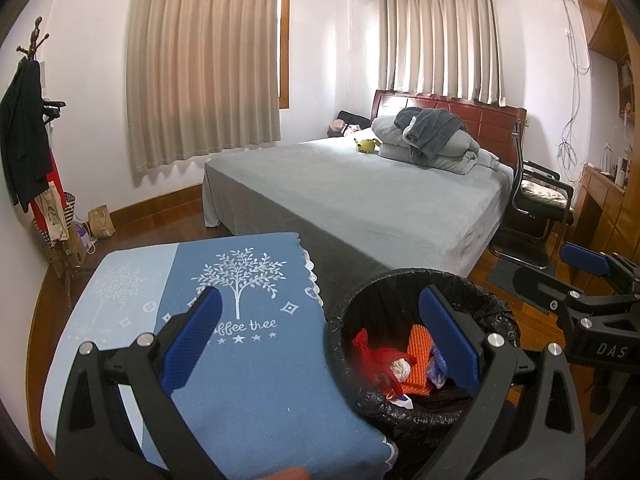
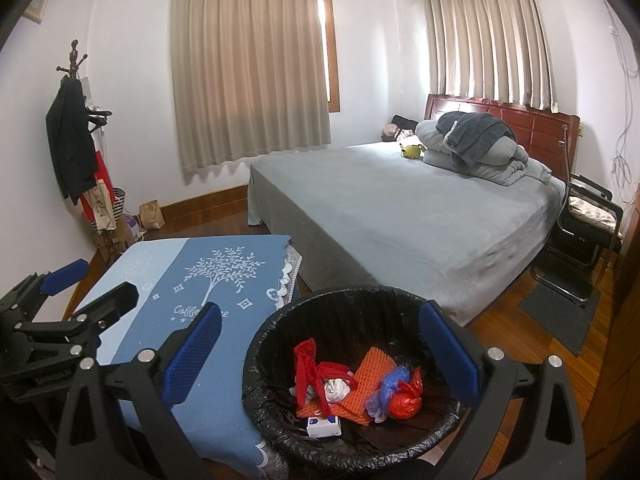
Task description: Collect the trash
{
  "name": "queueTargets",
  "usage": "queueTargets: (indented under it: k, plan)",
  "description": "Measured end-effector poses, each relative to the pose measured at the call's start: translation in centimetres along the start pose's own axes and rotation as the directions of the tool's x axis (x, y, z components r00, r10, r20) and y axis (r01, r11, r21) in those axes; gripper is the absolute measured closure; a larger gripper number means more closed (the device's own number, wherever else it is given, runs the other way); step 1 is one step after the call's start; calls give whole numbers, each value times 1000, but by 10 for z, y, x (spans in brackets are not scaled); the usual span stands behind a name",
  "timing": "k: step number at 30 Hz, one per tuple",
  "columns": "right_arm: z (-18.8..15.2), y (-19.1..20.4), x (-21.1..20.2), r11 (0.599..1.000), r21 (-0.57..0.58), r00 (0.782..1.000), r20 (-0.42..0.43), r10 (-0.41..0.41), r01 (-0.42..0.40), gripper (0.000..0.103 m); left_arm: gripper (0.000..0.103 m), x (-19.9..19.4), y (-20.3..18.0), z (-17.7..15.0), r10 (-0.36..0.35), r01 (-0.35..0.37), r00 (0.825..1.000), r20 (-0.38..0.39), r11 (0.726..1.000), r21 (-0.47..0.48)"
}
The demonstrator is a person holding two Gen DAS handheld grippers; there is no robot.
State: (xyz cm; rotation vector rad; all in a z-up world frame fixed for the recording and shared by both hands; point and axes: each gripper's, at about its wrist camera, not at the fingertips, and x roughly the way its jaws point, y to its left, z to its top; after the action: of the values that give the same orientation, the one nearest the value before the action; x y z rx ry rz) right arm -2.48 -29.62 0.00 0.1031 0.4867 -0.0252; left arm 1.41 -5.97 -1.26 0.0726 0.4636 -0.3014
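Seemingly near done: trash sits in black-lined bin, lower centre of frame; blue-clothed counter at lower left looks bare. We hold left claw and right claw spread, both pinching nothing. We judge little left.

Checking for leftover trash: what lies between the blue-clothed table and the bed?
Only a narrow gap, nothing visible in it. In the right wrist view the tablecloth hangs beside the bed; the trash bin stands in front.
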Motion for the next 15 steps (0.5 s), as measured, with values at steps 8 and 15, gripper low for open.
queueTargets:
  k: [8,15]
  plan:
    - [0,0,0,1000,2,1000,-1,0,0,6,7,0,0,1,0,0,1000,-2,1000,0]
    - [0,0,0,1000,2,1000,-1,0,0,6,7,0,0,1,0,0,1000,-2,1000,0]
